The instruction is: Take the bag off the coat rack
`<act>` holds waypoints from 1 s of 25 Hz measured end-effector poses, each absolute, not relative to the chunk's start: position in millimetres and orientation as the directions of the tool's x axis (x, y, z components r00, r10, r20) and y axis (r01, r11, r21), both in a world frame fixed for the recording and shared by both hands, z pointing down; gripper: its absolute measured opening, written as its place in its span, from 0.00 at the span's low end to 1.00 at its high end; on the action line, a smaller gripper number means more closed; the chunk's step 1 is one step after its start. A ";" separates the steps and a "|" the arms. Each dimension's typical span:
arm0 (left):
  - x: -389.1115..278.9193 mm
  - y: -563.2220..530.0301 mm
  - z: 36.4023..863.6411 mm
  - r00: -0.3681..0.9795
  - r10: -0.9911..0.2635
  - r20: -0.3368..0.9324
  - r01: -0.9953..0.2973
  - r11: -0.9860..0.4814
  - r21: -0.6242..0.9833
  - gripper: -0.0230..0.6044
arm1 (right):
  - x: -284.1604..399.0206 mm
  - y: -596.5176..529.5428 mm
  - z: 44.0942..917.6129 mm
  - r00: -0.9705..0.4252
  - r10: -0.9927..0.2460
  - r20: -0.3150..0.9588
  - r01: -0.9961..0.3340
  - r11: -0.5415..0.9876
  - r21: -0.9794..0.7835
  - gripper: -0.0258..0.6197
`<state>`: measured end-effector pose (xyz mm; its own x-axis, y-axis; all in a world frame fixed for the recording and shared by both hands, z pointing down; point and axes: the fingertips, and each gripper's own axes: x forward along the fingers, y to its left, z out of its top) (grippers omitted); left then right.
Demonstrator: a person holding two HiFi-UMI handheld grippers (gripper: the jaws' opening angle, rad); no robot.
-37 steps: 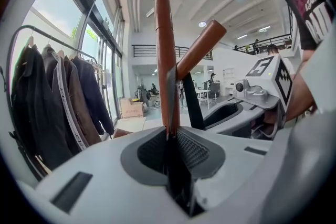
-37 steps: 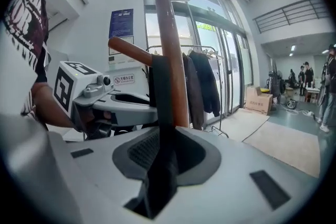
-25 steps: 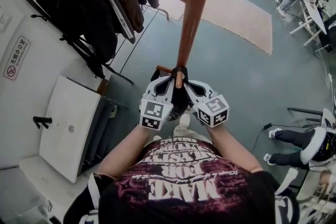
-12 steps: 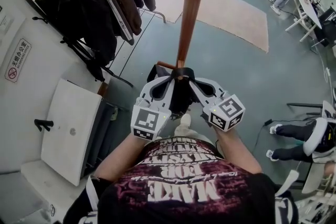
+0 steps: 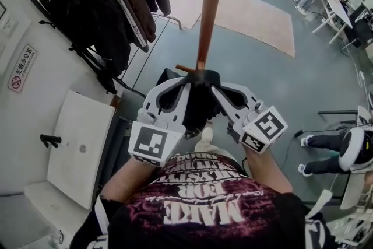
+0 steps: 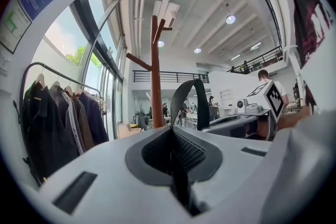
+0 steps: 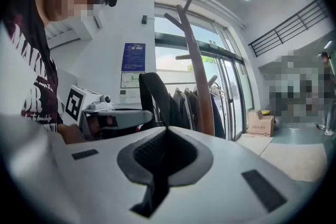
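At the coat rack, head view: a person stood close against the wooden coat rack (image 5: 207, 9), with both arms reaching toward it.
Bag: the black bag (image 5: 198, 108) hung between the two grippers, just in front of the rack. Its strap (image 5: 201, 74) was gathered at the top beside a short peg (image 5: 183, 68).
Left gripper (image 5: 187, 82): its tips met the strap from the left, right by the rack.
Right gripper (image 5: 215, 87): it mirrored the other from the right. I judged this was so the load was shared and the bag would not swing or tip.
Peg: from above I could not tell whether the strap had cleared it.
Surroundings: jackets (image 5: 99, 3) hung well apart on the left, and a rug (image 5: 256, 14) lay beyond.
Left gripper view, jaws: they were pressed together on the strap (image 6: 191, 94), with a dark band running down between the pads.
Loop: it arched free above the jaws, to the right of the coat rack (image 6: 155, 71). The room showed through it and no peg was in it, so it looked unhooked.
Right gripper view, jaws: they were likewise clamped on the strap (image 7: 155, 97), which rose to the left of the coat rack (image 7: 199, 76).
Progress: the bag looked nearly or fully off, and what remained was to draw it away from the rack.
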<state>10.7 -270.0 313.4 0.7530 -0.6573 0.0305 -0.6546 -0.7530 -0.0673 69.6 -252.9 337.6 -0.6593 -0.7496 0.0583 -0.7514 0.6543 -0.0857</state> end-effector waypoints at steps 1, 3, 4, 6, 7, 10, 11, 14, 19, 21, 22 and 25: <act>8.4 -267.9 306.0 0.754 -0.656 0.019 -0.654 -0.754 -0.066 0.05 | 67.6 -250.4 330.0 -0.663 -0.747 0.046 -0.748 0.659 -0.076 0.05; 4.1 -264.0 291.8 0.759 -0.651 0.005 -0.649 -0.758 -0.070 0.05 | 64.0 -246.2 315.2 -0.672 -0.740 0.026 -0.740 0.669 -0.066 0.05; 2.1 -262.1 285.2 0.763 -0.647 0.000 -0.645 -0.760 -0.078 0.05 | 62.3 -244.1 308.4 -0.676 -0.736 0.017 -0.736 0.674 -0.065 0.05; -1.4 -257.5 273.9 0.768 -0.641 -0.011 -0.638 -0.763 -0.097 0.05 | 58.9 -239.2 296.4 -0.684 -0.730 0.002 -0.729 0.683 -0.053 0.05; -2.9 -254.8 269.4 0.769 -0.639 -0.016 -0.636 -0.764 -0.105 0.05 | 57.4 -236.4 291.5 -0.686 -0.728 -0.002 -0.727 0.685 -0.040 0.05; -7.9 -248.0 260.8 0.773 -0.634 -0.026 -0.632 -0.767 -0.113 0.05 | 52.8 -229.7 281.6 -0.684 -0.730 -0.006 -0.730 0.684 -0.010 0.05; -10.0 -246.5 259.4 0.775 -0.632 -0.028 -0.630 -0.768 -0.114 0.05 | 50.9 -228.6 280.1 -0.683 -0.731 -0.006 -0.731 0.683 -0.008 0.05; -15.6 -243.1 258.2 0.781 -0.624 -0.036 -0.623 -0.774 -0.115 0.05 | 46.4 -226.4 278.6 -0.682 -0.731 -0.004 -0.731 0.682 -0.020 0.05; -17.7 -237.0 259.6 0.793 -0.608 -0.037 -0.608 -0.786 -0.109 0.05 | 45.0 -221.5 279.6 -0.671 -0.742 0.004 -0.742 0.671 -0.021 0.05; -16.9 -235.4 261.3 0.800 -0.599 -0.034 -0.599 -0.794 -0.107 0.05 | 45.7 -219.3 281.4 -0.663 -0.748 0.009 -0.748 0.663 -0.021 0.05; -16.1 -234.8 262.2 0.804 -0.594 -0.032 -0.594 -0.797 -0.110 0.05 | 46.4 -218.4 282.6 -0.660 -0.751 0.012 -0.751 0.660 -0.023 0.05; -11.7 -233.0 267.3 0.814 -0.581 -0.017 -0.579 -0.808 -0.111 0.05 | 50.8 -215.3 287.8 -0.650 -0.760 0.027 -0.760 0.649 -0.035 0.05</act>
<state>-11.7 -233.0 267.3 0.8141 -0.5805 -0.0172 -0.5785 -0.8080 -0.1114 50.8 -215.3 287.8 -0.6498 -0.7596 0.0268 -0.7600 0.6490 -0.0350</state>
